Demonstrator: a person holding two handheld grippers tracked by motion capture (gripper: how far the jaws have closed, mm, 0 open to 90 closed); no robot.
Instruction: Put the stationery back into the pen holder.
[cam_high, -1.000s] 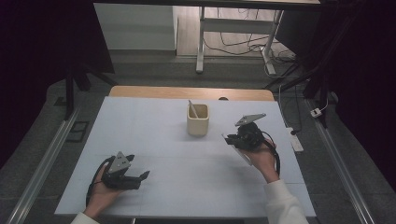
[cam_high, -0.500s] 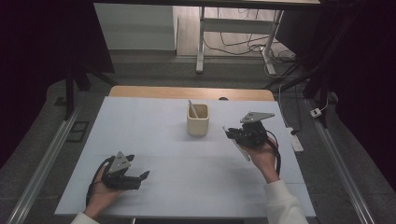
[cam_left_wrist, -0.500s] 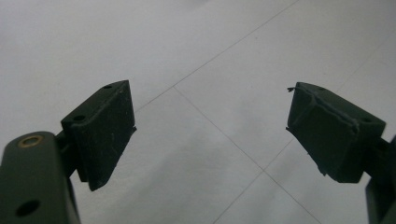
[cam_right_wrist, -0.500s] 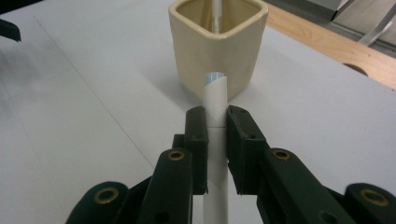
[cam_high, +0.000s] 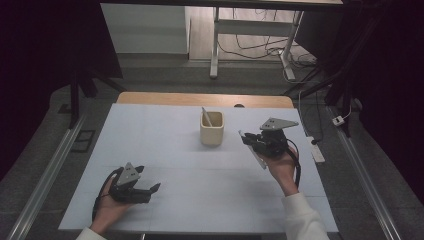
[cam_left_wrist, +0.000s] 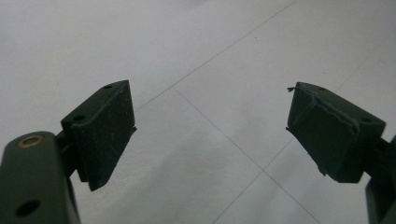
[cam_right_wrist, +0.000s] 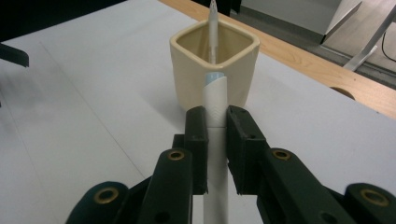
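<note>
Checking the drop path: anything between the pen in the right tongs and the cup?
Nothing visible. The right tongs are shut on the white pen, whose tip points at the cream cup over bare table. One pen already stands inside, leaving most of the opening free.

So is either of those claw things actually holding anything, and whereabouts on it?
The right gripper is shut on a white pen, pinched partway along its barrel, just short of the cream cup. The left gripper is open, holding nothing.
</note>
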